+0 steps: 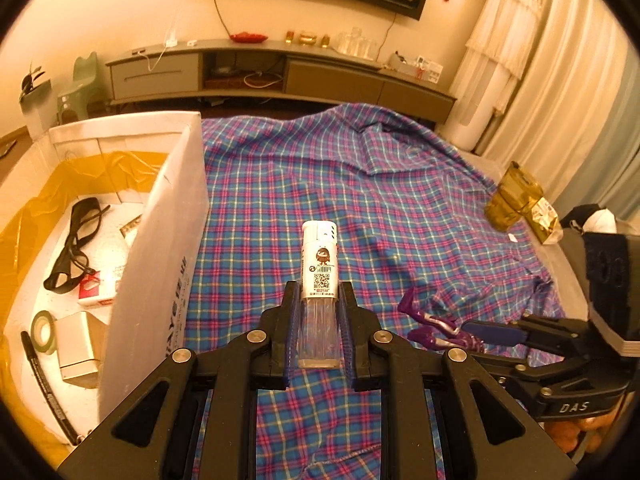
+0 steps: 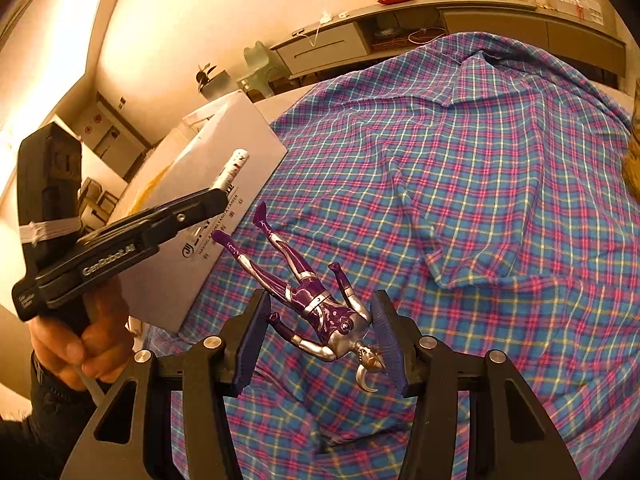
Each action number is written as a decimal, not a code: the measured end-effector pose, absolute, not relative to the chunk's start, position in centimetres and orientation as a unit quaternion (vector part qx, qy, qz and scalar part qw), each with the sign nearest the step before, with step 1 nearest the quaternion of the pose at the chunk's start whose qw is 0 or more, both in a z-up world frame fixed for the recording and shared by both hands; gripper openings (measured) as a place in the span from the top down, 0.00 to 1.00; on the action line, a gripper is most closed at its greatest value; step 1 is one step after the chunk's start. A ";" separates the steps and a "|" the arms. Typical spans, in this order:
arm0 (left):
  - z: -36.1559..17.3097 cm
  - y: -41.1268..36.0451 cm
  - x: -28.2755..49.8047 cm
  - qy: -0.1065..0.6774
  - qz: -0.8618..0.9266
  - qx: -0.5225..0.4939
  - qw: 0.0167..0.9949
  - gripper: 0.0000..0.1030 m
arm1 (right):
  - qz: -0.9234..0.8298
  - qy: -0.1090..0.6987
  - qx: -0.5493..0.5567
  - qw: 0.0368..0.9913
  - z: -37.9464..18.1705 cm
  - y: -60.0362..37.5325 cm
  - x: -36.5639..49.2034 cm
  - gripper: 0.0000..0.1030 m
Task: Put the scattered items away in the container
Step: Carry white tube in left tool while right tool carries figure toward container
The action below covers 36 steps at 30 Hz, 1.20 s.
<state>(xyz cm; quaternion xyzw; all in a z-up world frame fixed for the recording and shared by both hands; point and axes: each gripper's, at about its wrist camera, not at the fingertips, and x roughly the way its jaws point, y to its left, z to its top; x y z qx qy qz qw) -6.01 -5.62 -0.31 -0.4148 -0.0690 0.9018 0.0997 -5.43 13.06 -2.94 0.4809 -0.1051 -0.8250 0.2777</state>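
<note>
Left gripper (image 1: 319, 300) clamped on a white lighter (image 1: 319, 268), held upright above the plaid cloth (image 1: 360, 200), just right of the white box (image 1: 160, 240). Box holds glasses (image 1: 74, 244), a marker (image 1: 44, 388), a tape roll (image 1: 43, 330) and small packs. Right gripper (image 2: 320, 320) jaws wide apart around a purple toy figure (image 2: 312, 300) lying on the cloth, head near the right pad; contact unclear.
</note>
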 end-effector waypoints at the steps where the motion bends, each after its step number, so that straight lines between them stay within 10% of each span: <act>1: -0.2 -5.7 -5.9 -0.070 0.902 -0.414 0.101 0.81 | -0.826 -0.110 0.481 0.274 -3.0 13.0 -5.3 0.48; 36: 5.1 -13.0 0.0 -0.137 0.924 -0.342 0.105 0.81 | -0.840 -0.132 0.445 0.281 2.6 5.4 -2.2 0.48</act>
